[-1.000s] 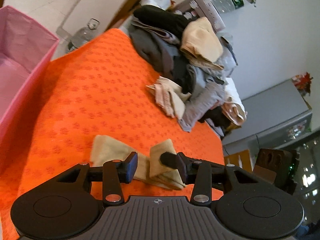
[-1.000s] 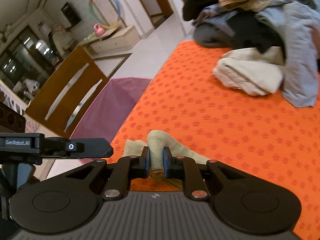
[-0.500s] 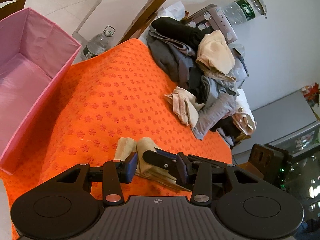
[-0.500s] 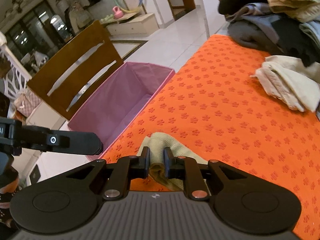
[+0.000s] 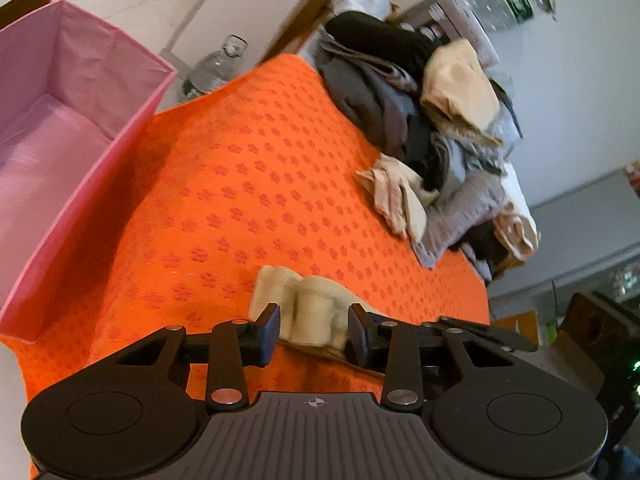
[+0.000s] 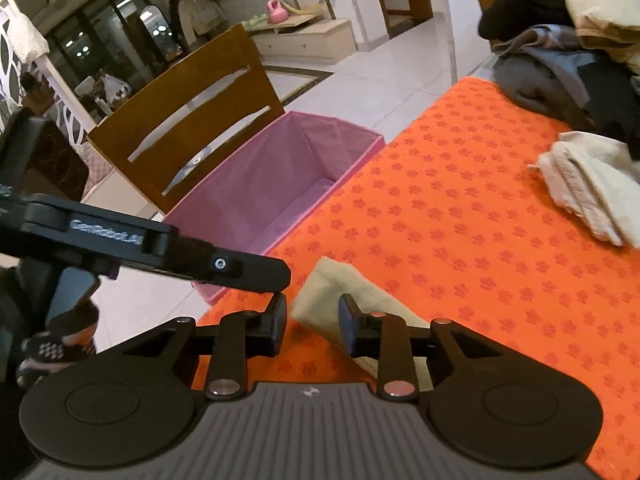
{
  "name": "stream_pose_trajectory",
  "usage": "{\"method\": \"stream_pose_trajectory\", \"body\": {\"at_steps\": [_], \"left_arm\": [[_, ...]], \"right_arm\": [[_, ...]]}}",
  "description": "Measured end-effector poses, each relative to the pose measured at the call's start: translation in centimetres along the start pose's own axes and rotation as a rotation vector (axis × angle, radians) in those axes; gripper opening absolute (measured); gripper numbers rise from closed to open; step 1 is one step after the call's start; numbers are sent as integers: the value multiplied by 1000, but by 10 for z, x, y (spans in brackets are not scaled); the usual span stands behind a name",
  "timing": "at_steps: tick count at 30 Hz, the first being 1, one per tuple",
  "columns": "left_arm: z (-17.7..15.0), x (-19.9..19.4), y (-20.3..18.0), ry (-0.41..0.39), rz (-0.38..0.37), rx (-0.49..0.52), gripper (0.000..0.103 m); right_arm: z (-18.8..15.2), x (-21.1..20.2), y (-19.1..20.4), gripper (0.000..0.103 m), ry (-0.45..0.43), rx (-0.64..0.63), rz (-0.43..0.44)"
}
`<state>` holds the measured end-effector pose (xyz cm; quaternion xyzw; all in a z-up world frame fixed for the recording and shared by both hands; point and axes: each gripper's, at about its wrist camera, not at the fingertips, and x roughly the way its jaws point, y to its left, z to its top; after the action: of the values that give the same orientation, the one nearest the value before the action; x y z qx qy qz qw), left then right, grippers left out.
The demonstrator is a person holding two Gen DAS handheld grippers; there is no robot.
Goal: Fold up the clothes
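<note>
We found the small cream ribbed knit garment (image 5: 308,310), folded into a bunched bundle, lying on the bench under its orange cloth with a darker paw-print pattern (image 5: 248,184), near the bench's close edge. In the left wrist view it sat at 6 o'clock, right between the spread fingers of the left tongs (image 5: 314,334). These tongs were released, their pads standing either side of the bundle; whether the pads touched it we could not tell.

In the right wrist view the same garment (image 6: 320,304) lay between the fingers of the right tongs (image 6: 313,330), which were likewise released, with a gap showing at the left finger. The black body of the other tongs crossed that view at 9 o'clock.

The pink fabric storage box (image 6: 280,184), open-topped, stood against the bench's edge at 11 o'clock in the right view, with a wooden slatted chair (image 6: 188,120) behind it. A heap of unfolded grey, black and beige clothes (image 5: 432,120) covered the far end of the bench, at 1 o'clock in the left view. A clear plastic bottle (image 5: 212,68) stood beyond the far edge of the bench at 11 o'clock.
</note>
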<state>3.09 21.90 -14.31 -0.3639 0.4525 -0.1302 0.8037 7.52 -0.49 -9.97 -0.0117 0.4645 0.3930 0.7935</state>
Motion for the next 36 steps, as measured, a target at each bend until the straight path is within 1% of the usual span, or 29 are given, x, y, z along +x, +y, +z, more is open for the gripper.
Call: {"method": "stream_pose_trajectory", "body": {"at_steps": [5, 7, 8, 9, 12, 14, 15, 18, 20, 22, 24, 25, 26, 27, 30, 31, 32, 33, 34, 36], "left_arm": [[0, 15, -10, 45, -5, 65, 39], [1, 23, -9, 61, 1, 71, 38], [2, 27, -8, 69, 8, 76, 27], [2, 31, -7, 78, 15, 82, 10], [5, 25, -10, 54, 21, 105, 10], [8, 16, -17, 39, 25, 136, 10], [9, 12, -20, 32, 41, 161, 10], [13, 16, -16, 63, 70, 182, 10], [13, 24, -9, 94, 94, 169, 10], [11, 28, -5, 103, 103, 161, 11], [10, 28, -3, 108, 108, 160, 14], [9, 28, -3, 108, 114, 170, 15], [9, 28, -4, 107, 120, 181, 20], [9, 28, -4, 107, 127, 192, 26], [8, 25, -8, 109, 147, 251, 35], [9, 23, -9, 110, 144, 270, 36], [10, 21, -11, 112, 140, 288, 40], [11, 19, -13, 115, 134, 310, 46], [12, 18, -14, 117, 128, 331, 49], [15, 15, -18, 130, 121, 381, 53]], "right_arm": [[-10, -35, -15, 41, -29, 51, -34], [-17, -44, -25, 42, -35, 88, -60], [-21, -49, -30, 42, -39, 107, -73], [-25, -53, -35, 42, -42, 126, -86], [-37, -66, -51, 42, -52, 182, -125], [-45, -75, -61, 42, -58, 219, -151], [-49, -80, -66, 42, -61, 238, -163], [-59, -86, -80, 42, -65, 286, -186], [-63, -83, -88, 43, -61, 311, -184], [-68, -80, -96, 45, -57, 335, -183], [-72, -76, -103, 51, -53, 356, -178], [-72, -74, -105, 57, -49, 352, -161], [-72, -71, -106, 59, -44, 344, -146], [-70, -69, -106, 59, -34, 323, -137], [-60, -68, -101, 59, -1, 231, -114], [-56, -68, -100, 59, 11, 197, -107], [-51, -68, -98, 61, 24, 162, -100], [-46, -68, -98, 62, 41, 125, -92], [-41, -67, -98, 64, 61, 88, -83], [-31, -63, -99, 64, 95, 30, -58]]}}
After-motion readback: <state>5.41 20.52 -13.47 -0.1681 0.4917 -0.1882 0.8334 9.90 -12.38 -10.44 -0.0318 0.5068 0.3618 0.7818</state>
